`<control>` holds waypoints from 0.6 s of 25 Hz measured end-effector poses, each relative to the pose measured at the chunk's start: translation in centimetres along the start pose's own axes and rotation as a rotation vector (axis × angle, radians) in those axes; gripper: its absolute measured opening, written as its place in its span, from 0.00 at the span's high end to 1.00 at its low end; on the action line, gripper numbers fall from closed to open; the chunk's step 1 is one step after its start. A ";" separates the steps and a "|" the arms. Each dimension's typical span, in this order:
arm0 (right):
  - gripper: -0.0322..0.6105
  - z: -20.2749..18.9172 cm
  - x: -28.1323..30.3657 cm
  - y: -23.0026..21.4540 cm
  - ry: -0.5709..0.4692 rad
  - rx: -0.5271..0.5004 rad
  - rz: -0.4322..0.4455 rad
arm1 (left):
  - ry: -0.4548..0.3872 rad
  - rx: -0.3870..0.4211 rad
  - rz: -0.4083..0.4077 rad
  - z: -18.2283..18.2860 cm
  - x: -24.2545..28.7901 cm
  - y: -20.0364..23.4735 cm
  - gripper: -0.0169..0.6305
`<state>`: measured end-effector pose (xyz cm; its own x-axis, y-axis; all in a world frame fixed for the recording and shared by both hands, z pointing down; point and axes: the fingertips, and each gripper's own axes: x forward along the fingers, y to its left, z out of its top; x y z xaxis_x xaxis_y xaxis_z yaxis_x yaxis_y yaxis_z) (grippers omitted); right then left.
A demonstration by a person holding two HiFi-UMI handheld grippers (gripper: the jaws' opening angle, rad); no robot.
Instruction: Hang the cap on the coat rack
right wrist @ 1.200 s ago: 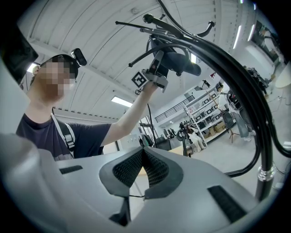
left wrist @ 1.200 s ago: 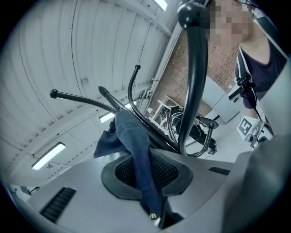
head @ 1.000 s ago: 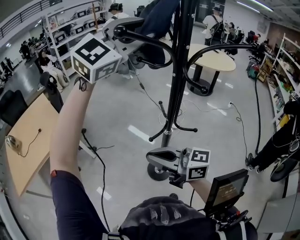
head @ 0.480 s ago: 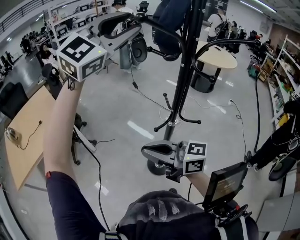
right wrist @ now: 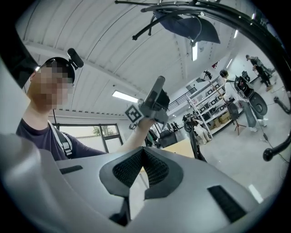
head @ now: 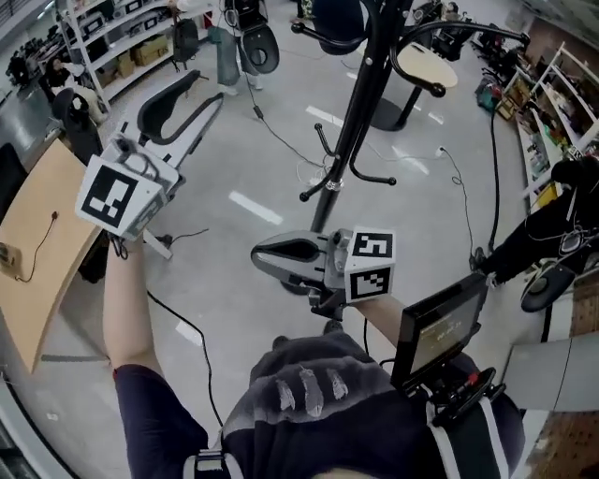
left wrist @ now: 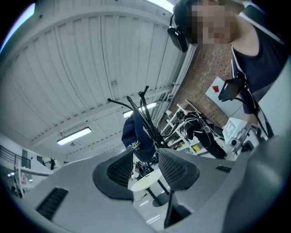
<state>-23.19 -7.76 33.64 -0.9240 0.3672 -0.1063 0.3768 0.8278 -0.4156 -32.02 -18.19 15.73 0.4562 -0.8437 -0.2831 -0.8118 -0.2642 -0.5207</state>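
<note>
The dark blue cap (head: pixel 337 17) hangs on an upper hook of the black coat rack (head: pixel 363 94), at the top of the head view. My left gripper (head: pixel 201 89) is low and left of the rack, well away from the cap. Its jaws have just been opening and now stand open, with nothing between them. Along its jaws, the left gripper (left wrist: pixel 145 157) looks at the cap (left wrist: pixel 137 136) on the rack (left wrist: pixel 144 107). My right gripper (head: pixel 258 254) hovers near the rack's foot, shut and empty. The right gripper (right wrist: pixel 142 152) view shows the cap (right wrist: pixel 186 25) overhead.
A wooden desk (head: pixel 37 243) stands at the left and a round table (head: pixel 426 61) behind the rack. Cables trail over the grey floor (head: pixel 234 309). A screen (head: pixel 438 327) hangs at my chest. Shelves (head: pixel 103 47) line the far left, and a seated person (head: pixel 552 234) is at the right.
My left gripper has come down and leftward away from the rack's hook, leaving the cap hanging there. The right gripper drifted slightly left.
</note>
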 end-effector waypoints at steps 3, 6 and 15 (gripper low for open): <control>0.94 0.3 1.0 -0.6 0.026 -0.003 -0.008 | -0.014 -0.095 0.051 -2.3 -2.8 -1.6 0.70; 0.94 -0.2 1.6 -0.7 0.018 -0.017 -0.018 | -0.015 -0.177 0.066 -4.3 -4.1 -2.9 0.70; 0.94 1.1 -4.8 -0.7 -0.037 -0.080 -0.058 | 0.064 -0.206 0.034 -5.5 -0.3 -10.6 0.96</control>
<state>-19.14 -10.59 33.46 -0.9457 0.3028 -0.1181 0.3250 0.8790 -0.3488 -25.56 -17.73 25.79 0.4090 -0.8796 -0.2427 -0.8865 -0.3199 -0.3344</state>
